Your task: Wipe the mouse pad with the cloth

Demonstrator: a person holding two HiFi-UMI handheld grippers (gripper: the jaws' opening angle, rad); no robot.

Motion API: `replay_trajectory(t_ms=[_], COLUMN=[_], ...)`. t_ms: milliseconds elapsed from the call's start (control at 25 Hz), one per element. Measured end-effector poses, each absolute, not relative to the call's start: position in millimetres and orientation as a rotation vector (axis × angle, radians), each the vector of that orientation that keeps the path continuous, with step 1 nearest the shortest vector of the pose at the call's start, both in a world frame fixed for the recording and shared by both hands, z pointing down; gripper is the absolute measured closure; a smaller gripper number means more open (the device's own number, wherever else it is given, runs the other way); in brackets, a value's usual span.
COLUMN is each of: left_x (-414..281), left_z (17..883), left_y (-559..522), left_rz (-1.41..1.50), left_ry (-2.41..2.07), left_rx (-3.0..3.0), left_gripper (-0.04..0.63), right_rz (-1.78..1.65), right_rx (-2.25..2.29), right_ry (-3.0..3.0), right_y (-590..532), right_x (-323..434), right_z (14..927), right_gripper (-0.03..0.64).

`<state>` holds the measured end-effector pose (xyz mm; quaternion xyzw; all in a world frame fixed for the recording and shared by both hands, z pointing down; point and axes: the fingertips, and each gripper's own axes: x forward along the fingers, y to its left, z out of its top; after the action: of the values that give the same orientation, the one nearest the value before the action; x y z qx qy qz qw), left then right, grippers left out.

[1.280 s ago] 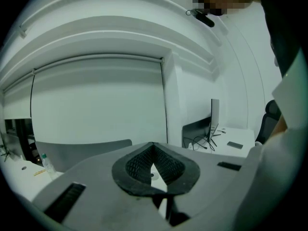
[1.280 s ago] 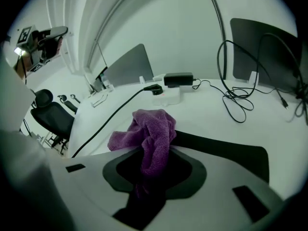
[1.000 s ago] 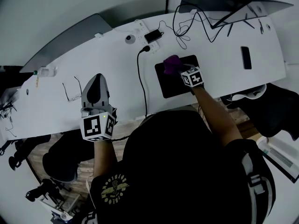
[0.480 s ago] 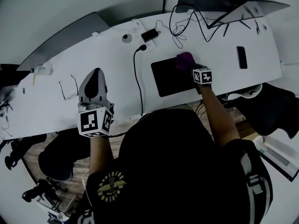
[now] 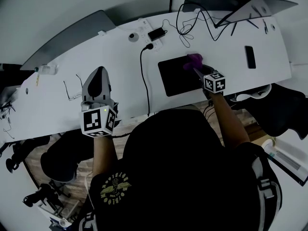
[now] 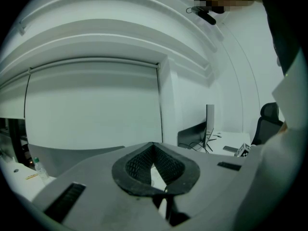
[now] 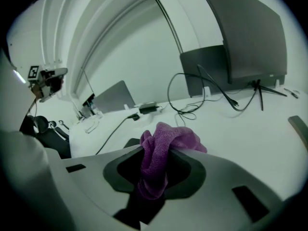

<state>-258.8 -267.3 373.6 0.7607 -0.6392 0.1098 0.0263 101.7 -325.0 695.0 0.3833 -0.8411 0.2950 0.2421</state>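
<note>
A black mouse pad (image 5: 175,76) lies on the white desk (image 5: 120,76), right of centre. My right gripper (image 5: 196,66) is shut on a purple cloth (image 5: 194,60) that rests at the pad's far right corner. In the right gripper view the bunched cloth (image 7: 156,150) fills the gap between the jaws, and a sliver of the pad (image 7: 131,142) shows just left of it. My left gripper (image 5: 98,83) stands over the desk's left part, tips pointing away. In the left gripper view its jaws (image 6: 153,163) meet at the tips with nothing held.
A black cable (image 5: 143,78) crosses the desk left of the pad, from a power strip (image 5: 153,36) at the back. Glasses (image 5: 73,91) lie left of my left gripper. A dark phone (image 5: 250,57) lies right of the pad, and a monitor stand with loose cables (image 5: 211,18) behind it.
My right gripper has dragged the purple cloth from the pad's left part to its right far corner. The left gripper has stayed where it was.
</note>
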Motion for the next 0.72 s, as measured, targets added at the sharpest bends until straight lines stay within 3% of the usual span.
replay_trajectory(t_ms=[440,720], left_x=[-268,-284], left_z=[377,385], left_y=[-248,-224], left_rz=[0.345,0.363], left_ry=[-1.932,-1.924], left_rx=[2.390,2.374], left_gripper=[0.592,0.593], right_rz=[0.751,0.763], right_rx=[0.718,0.722], right_ry=[-2.551,-2.246], right_y=[-239,-208], right_x=[-11,-22], right_z=[642,727], right_gripper=[0.518,0.518])
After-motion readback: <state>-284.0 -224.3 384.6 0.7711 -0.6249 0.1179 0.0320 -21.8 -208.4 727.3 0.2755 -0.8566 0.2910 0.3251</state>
